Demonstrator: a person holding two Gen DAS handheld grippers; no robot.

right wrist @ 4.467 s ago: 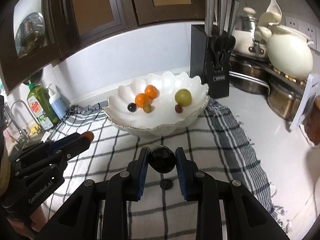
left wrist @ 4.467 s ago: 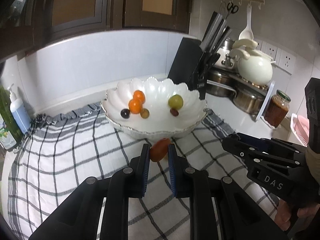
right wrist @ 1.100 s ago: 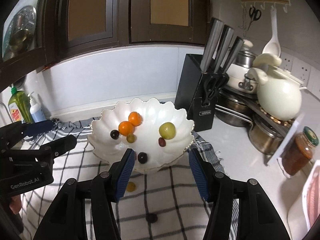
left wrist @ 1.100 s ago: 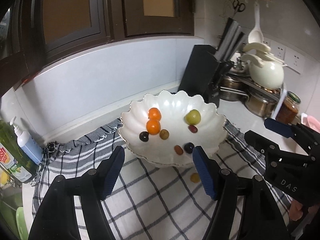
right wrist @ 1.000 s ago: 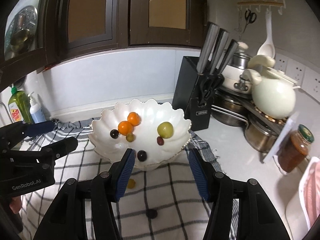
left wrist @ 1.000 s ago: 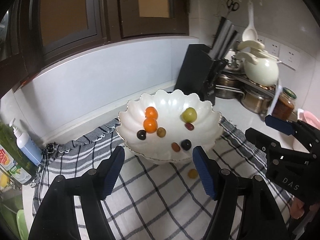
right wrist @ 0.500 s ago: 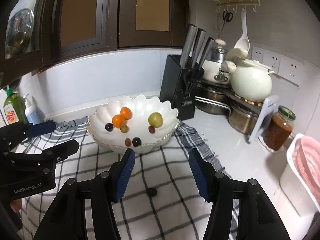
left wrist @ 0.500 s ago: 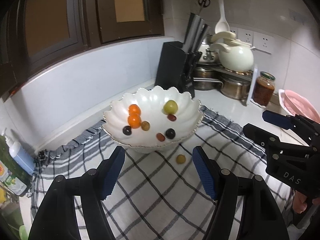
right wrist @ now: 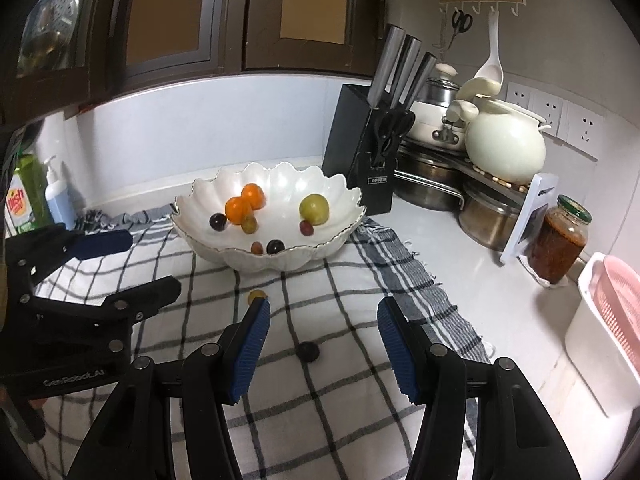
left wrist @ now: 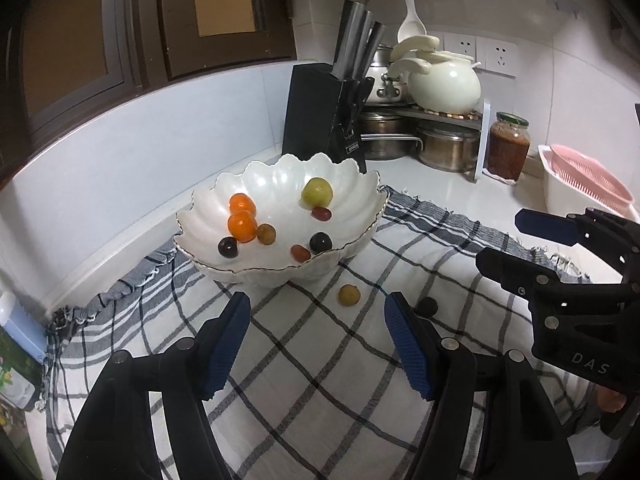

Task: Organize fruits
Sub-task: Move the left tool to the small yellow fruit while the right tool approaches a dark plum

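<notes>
A white scalloped bowl [left wrist: 352, 184] [right wrist: 200, 206] stands on a checked cloth and holds two oranges [left wrist: 241, 222], a green plum [left wrist: 317, 191] and several small dark and yellow fruits. A small yellow fruit [left wrist: 349, 294] [right wrist: 255, 295] and a small dark fruit [left wrist: 427, 304] [right wrist: 307, 351] lie on the cloth in front of the bowl. My left gripper [left wrist: 318, 338] is open and empty above the cloth. My right gripper [right wrist: 322, 342] is open and empty, with the dark fruit below its gap.
A black knife block [left wrist: 324, 114] stands behind the bowl. Pots, a cream kettle [right wrist: 505, 145], a sauce jar [right wrist: 558, 240] and a pink drainer [right wrist: 612, 308] fill the right side. Soap bottles [right wrist: 36, 196] stand at the far left.
Both grippers let go of their fruits, which now lie in the bowl, and opened. They have since drawn back from the bowl, and the left view has turned right.
</notes>
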